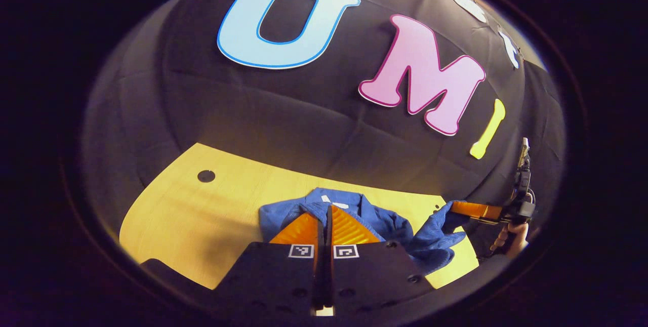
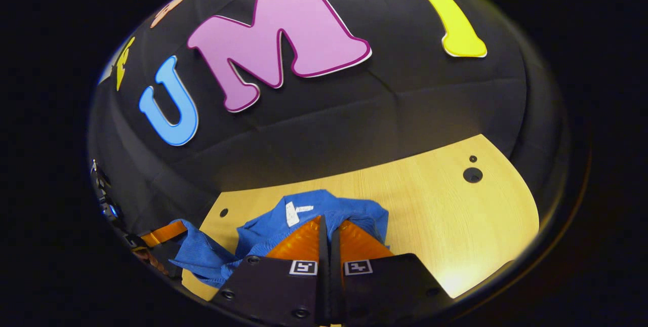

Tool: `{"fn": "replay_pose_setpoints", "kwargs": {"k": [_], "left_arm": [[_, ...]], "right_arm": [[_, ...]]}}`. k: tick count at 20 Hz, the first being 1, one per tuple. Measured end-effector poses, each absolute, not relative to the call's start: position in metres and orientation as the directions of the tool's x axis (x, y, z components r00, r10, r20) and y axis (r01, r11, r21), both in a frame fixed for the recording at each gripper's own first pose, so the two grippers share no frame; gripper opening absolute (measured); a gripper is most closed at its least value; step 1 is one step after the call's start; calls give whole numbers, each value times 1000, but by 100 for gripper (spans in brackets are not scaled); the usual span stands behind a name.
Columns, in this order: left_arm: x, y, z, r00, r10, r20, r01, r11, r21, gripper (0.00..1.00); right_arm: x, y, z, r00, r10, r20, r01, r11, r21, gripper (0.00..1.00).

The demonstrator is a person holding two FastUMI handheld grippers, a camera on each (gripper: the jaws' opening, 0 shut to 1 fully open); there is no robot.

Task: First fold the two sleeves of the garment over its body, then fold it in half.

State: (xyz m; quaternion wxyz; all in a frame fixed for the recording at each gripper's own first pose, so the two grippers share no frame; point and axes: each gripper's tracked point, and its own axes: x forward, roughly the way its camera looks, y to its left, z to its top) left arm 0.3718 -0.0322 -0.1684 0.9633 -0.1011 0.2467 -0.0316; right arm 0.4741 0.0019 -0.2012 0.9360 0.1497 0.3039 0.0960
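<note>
Left gripper view: both hand-held grippers pinched closed, seemingly on rumpled blue garment.

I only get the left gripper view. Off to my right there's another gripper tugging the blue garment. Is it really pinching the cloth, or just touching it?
Observer: Pinching. In the right gripper view the right gripper has its fingers pressed together, with the garment bunched at their tips.
Operator: What's on that side, past the cloth?
Observer: The wooden table carries two dark round holes, one bigger than the other.
Operator: And how does my own gripper look from over there?
Observer: The left gripper sits at the far left, and a fold of the garment hangs from its tips.
</note>
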Motion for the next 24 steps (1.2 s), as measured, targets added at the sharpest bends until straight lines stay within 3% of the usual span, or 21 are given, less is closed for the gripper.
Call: {"fn": "replay_pose_setpoints", "kwargs": {"k": [3, 7, 8, 9, 11, 12, 13, 14, 15, 21, 24], "left_arm": [[432, -20, -183, 912, -102, -397, 23, 980, -199, 0], [482, -2, -220, 911, -99, -401, 19, 980, -198, 0], [486, 2, -229, 906, -88, -414, 6, 981, -195, 2], [491, 5, -242, 900, -69, -430, -12, 983, -183, 10], [487, 13, -253, 878, -26, -478, -47, 989, -139, 47], [477, 15, -243, 882, -7, -471, -62, 990, -130, 65], [472, 15, -236, 888, 5, -460, -75, 988, -134, 84], [467, 14, -224, 898, 12, -439, -82, 986, -142, 85], [455, 16, -214, 908, 24, -418, -90, 986, -140, 84], [329, -3, -115, 979, 26, -200, -31, 999, -22, 84], [232, -30, -68, 992, -54, -116, 58, 998, 30, 82]], "right_arm": [[518, 4, -227, 809, 230, -541, -82, 955, 284, 5], [564, -8, -272, 819, 116, -562, 9, 977, 214, 5], [572, -15, -285, 812, 83, -578, 41, 979, 198, 8], [572, -13, -289, 804, 84, -588, 50, 977, 207, 23], [567, -12, -294, 796, 80, -600, 44, 981, 189, 49], [561, -13, -292, 797, 70, -600, 35, 986, 161, 49], [555, -17, -283, 810, 53, -584, 28, 991, 129, 73], [549, -21, -272, 832, 46, -553, 19, 993, 112, 81], [544, -20, -260, 851, 48, -524, 11, 994, 109, 98], [451, -29, -130, 965, 50, -256, -15, 991, 135, 98], [385, -32, -64, 995, 50, -90, -38, 991, 131, 98]]}}
